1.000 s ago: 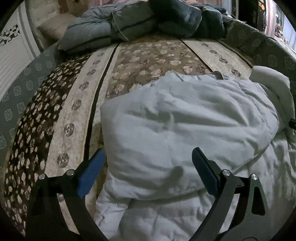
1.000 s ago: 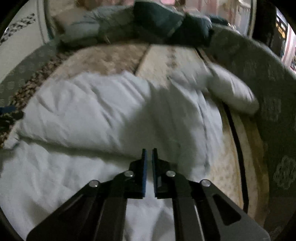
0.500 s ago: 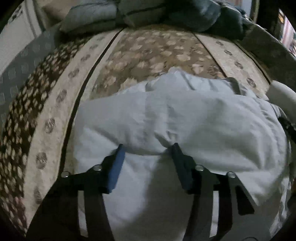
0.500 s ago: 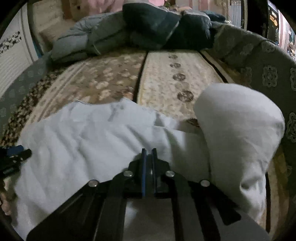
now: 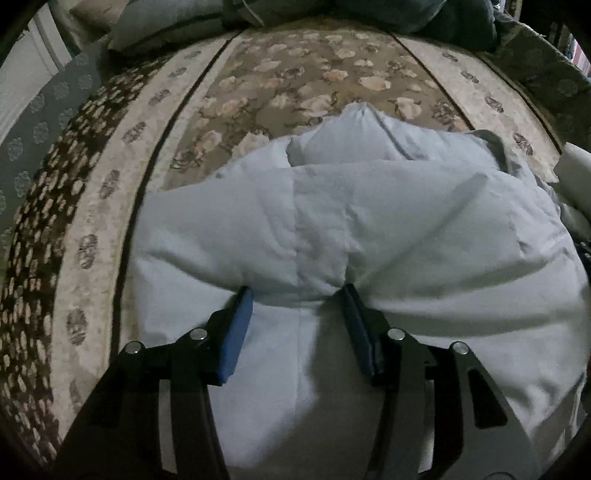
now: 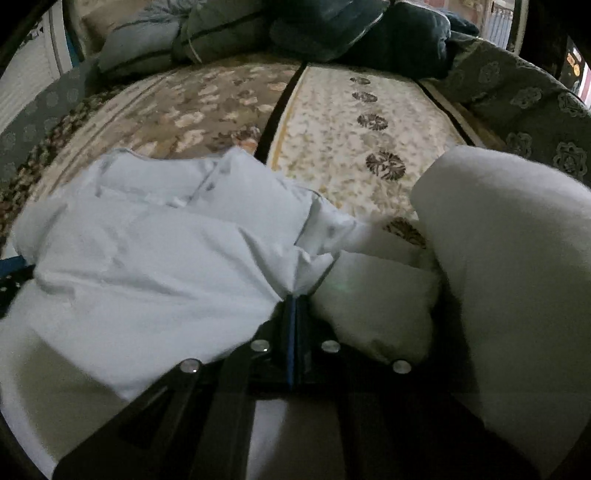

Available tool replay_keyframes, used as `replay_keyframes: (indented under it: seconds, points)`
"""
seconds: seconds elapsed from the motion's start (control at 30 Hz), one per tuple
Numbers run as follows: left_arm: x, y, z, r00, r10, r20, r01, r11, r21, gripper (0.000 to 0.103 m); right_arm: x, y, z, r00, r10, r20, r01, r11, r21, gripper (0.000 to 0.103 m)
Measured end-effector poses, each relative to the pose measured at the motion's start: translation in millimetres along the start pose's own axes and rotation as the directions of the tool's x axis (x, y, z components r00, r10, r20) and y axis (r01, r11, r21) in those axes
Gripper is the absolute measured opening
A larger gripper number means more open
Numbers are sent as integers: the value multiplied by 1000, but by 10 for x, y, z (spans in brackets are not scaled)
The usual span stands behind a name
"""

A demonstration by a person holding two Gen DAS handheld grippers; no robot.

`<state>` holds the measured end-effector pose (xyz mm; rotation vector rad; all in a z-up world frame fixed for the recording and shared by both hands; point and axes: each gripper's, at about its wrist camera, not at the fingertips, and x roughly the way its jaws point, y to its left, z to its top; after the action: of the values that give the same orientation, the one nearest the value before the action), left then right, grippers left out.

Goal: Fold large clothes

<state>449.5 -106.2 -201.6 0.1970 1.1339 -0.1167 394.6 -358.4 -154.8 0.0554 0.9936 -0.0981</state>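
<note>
Puffy white padded jacket [image 5: 369, 221] half-folded on patterned bed [image 5: 295, 74]; left hand-held gripper [image 5: 295, 299] clamps its folded edge, right hand-held gripper [image 6: 294, 295] pinches cloth; sleeve and final folds remain.

White padded jacket [image 5: 369, 221] runs off bottom and right edges of left wrist view, hem unseen. Right claw [image 6: 294, 295] tips buried in bunched fabric. Dark pillows [image 6: 314, 33] cut by top edge. Left claw [image 6: 11, 273] barely shows at right view's left edge.
</note>
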Motion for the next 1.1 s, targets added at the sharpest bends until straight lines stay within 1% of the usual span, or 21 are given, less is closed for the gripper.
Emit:
replay_keyframes:
  seconds: [0.07,0.1,0.13,0.2,0.23,0.3,0.43,0.47,0.57,0.63,0.67,0.7,0.73,0.77,0.8,0.83,0.9,0.93,0.97,1.0,1.1]
  points:
    - [-177,-29,-87,999,-5,40,4,1000,27,50,-289,52,-74,997,-9,75,13,998,-55,4]
    - [-261,-42,-132,998,-7,62,4,999,41,57,-401,68,-124,995,-7,95,14,997,-78,4]
    - [-399,-63,-228,995,-4,102,-2,998,56,68,-499,75,-189,994,2,107,8,996,-91,4]
    - [-535,-67,-334,990,-8,144,-1,998,63,75,-632,60,-337,994,19,106,-9,995,-99,4]
    - [-597,-74,-404,987,-20,162,10,998,65,75,-674,54,-426,994,27,105,-16,995,-103,4]
    - [-602,-95,-484,985,-59,160,49,997,66,75,-679,53,-521,995,23,98,-12,994,-110,4]
    - [-380,-147,-557,991,-58,124,50,996,67,77,-363,-24,-670,999,22,29,-20,996,-89,3]
    - [-360,-141,-565,990,-66,128,58,996,64,77,-287,-37,-712,999,36,30,-34,996,-78,3]
    - [-376,-115,-554,988,-70,141,62,996,58,80,-276,25,-704,999,9,33,-6,995,-98,3]
    - [-448,-72,-551,986,-66,151,61,997,36,92,-369,40,-691,999,3,37,0,995,-101,4]
    - [-518,-47,-562,982,-75,171,73,997,21,94,-476,32,-684,998,22,55,-17,995,-99,7]
    - [-596,-9,-579,977,-91,191,91,996,8,98,-608,15,-685,996,44,84,-36,995,-94,12]
    - [-713,39,-587,969,-113,221,119,993,-13,100,-701,-5,-689,993,50,106,-40,995,-89,37]
    - [-811,80,-601,961,-128,244,139,990,-30,100,-860,-38,-702,988,47,147,-35,996,-79,69]
    - [-899,114,-606,955,-137,262,153,987,-42,100,-1025,-76,-719,980,38,195,-25,997,-72,76]
    - [-996,152,-613,947,-145,286,168,984,-56,100,-1178,-117,-728,972,29,231,-13,997,-71,77]
    - [-1155,217,-641,932,-141,334,181,979,-92,100,-1359,-202,-720,967,8,255,10,998,-66,80]
    - [-1244,269,-669,921,-146,361,201,972,-121,100,-1439,-263,-713,964,-10,266,26,998,-59,86]
    - [-1288,290,-680,916,-151,372,214,967,-136,100,-1538,-369,-706,958,-37,284,51,998,-41,88]
    - [-1325,320,-699,912,-164,376,234,961,-148,100,-1591,-464,-693,955,-50,291,60,998,-24,93]
    - [-1311,315,-728,916,-184,355,240,963,-120,100,-1608,-780,-602,956,-83,280,71,996,52,94]
